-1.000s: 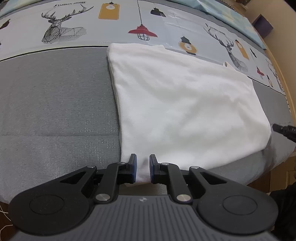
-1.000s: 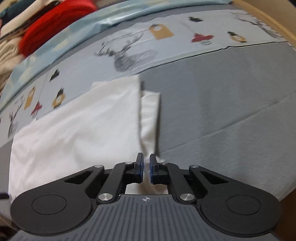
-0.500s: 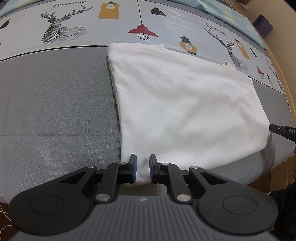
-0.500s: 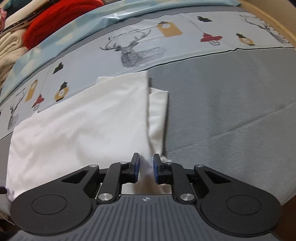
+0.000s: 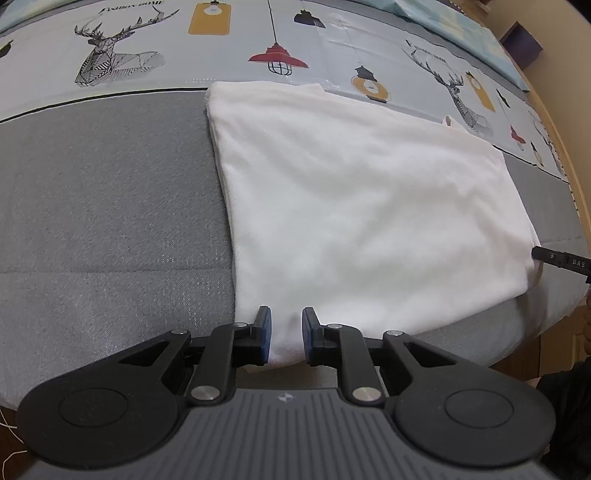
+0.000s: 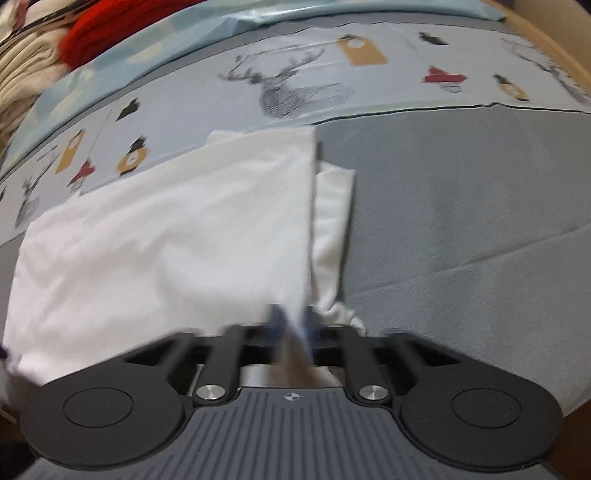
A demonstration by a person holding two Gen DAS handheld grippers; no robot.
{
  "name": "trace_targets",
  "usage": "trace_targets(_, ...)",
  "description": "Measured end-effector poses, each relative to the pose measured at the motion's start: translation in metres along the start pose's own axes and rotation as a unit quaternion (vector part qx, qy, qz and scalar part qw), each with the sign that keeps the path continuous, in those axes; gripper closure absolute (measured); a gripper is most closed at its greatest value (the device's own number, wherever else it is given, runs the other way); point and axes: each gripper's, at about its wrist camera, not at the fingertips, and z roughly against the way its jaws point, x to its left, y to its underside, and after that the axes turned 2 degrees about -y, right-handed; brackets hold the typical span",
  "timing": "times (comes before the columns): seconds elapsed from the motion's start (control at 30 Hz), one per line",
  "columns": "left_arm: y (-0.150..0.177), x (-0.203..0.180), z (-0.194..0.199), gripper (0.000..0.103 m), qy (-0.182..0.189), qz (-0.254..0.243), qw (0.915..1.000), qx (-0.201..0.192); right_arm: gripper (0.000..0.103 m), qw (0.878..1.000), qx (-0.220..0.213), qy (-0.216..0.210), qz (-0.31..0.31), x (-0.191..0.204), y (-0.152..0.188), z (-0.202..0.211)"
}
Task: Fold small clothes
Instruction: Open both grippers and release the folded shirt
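Left wrist view: white garment (image 5: 362, 206) spread flat on grey bedcover (image 5: 110, 206), near corner between the narrowly parted, just-opening jaws of the left gripper (image 5: 286, 334). Right wrist view, blurred: right gripper (image 6: 293, 325) just closing, pinched on the garment's near edge, folded sleeve (image 6: 332, 221) beside it.

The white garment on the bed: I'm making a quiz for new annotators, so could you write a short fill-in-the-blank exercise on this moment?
1. The garment on the bed is ____ in colour.
2. It lies partly on the grey sheet and partly on a band printed with lamps and ____.
3. In the right wrist view, the bright knit item at the top left is ____.
4. The right gripper pinches the garment's ____ edge.

Missing words: white; deer; red; near
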Motion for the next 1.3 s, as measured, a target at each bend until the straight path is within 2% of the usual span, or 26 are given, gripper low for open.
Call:
trace_targets(0.07, 0.000, -0.002, -0.001, 0.084, 0.004, -0.003, 1.0000, 0.001, 0.099, 1.000, -0.013, 0.000, -0.002, -0.002, 0.000, 0.006)
trace_targets(0.13, 0.000, -0.005, -0.003, 0.083, 0.007, -0.011, 0.9999, 0.005, 0.099, 0.999, -0.017, 0.002, -0.037, -0.013, -0.001, 0.011)
trace_targets(0.2, 0.001, -0.006, -0.010, 0.077, 0.005, -0.020, 0.9996, 0.020, 0.099, 0.998, 0.006, 0.007, -0.063, -0.022, 0.001, 0.006)
trace_targets(0.27, 0.004, -0.003, -0.020, 0.077, -0.015, -0.026, 0.9984, 0.048, 0.097, 0.998, 0.027, 0.015, -0.051, -0.017, 0.004, -0.001)
trace_targets(0.37, 0.007, 0.003, -0.030, 0.077, -0.041, -0.023, 0.9961, 0.074, 0.094, 0.999, 0.012, 0.035, -0.021, -0.004, 0.002, 0.003)
trace_targets(0.47, 0.002, 0.011, -0.022, 0.077, -0.024, 0.002, 0.9982, 0.055, 0.091, 0.999, -0.041, 0.033, -0.011, 0.004, -0.004, 0.020)
trace_targets(0.53, -0.003, 0.020, -0.013, 0.074, -0.010, 0.030, 0.9992, 0.024, 0.089, 0.997, -0.073, 0.004, 0.011, 0.013, -0.006, 0.031)
trace_targets(0.57, -0.005, 0.025, -0.009, 0.070, -0.007, 0.047, 0.9988, 0.009, 0.082, 0.997, -0.075, -0.011, 0.021, 0.017, -0.006, 0.031)
trace_targets(0.6, -0.007, 0.030, -0.006, 0.069, -0.003, 0.063, 0.9980, -0.003, 0.070, 0.997, -0.068, -0.024, 0.025, 0.019, -0.007, 0.028)
trace_targets(0.67, -0.008, 0.035, -0.005, 0.067, 0.006, 0.086, 0.9962, -0.018, 0.063, 0.999, -0.031, -0.039, 0.022, 0.018, -0.005, 0.014)
trace_targets(0.7, -0.008, 0.036, -0.007, 0.066, 0.011, 0.094, 0.9953, -0.023, 0.063, 0.999, -0.003, -0.027, 0.025, 0.017, -0.003, 0.004)
trace_targets(0.77, -0.009, 0.035, -0.012, 0.061, 0.019, 0.099, 0.9945, -0.027, 0.065, 0.998, 0.041, 0.023, 0.049, 0.016, 0.002, -0.013)
trace_targets(0.8, -0.010, 0.034, -0.014, 0.059, 0.021, 0.100, 0.9943, -0.031, 0.067, 0.996, 0.046, 0.038, 0.061, 0.017, 0.003, -0.016)
trace_targets(0.9, -0.015, 0.035, -0.019, 0.052, 0.024, 0.110, 0.9927, -0.043, 0.066, 0.996, 0.006, 0.052, 0.072, 0.028, -0.001, 0.001)
trace_targets(0.97, -0.019, 0.038, -0.026, 0.045, 0.030, 0.137, 0.9888, -0.049, 0.065, 0.992, -0.048, 0.073, 0.090, 0.035, -0.002, 0.024)
trace_targets(1.07, -0.031, 0.047, -0.037, 0.045, 0.035, 0.181, 0.9821, -0.038, 0.060, 0.985, -0.126, 0.069, 0.092, 0.032, -0.006, 0.067)
trace_targets(1.17, -0.042, 0.049, -0.046, 0.045, 0.048, 0.191, 0.9800, -0.032, 0.053, 0.981, -0.174, 0.053, 0.072, 0.022, -0.005, 0.101)
trace_targets(1.23, -0.047, 0.047, -0.052, 0.045, 0.046, 0.184, 0.9816, -0.023, 0.052, 0.977, -0.195, 0.048, 0.065, 0.013, 0.003, 0.113)
trace_targets(1.3, -0.051, 0.044, -0.059, 0.046, 0.043, 0.169, 0.9845, -0.016, 0.052, 0.978, -0.198, 0.056, 0.044, 0.005, 0.007, 0.113)
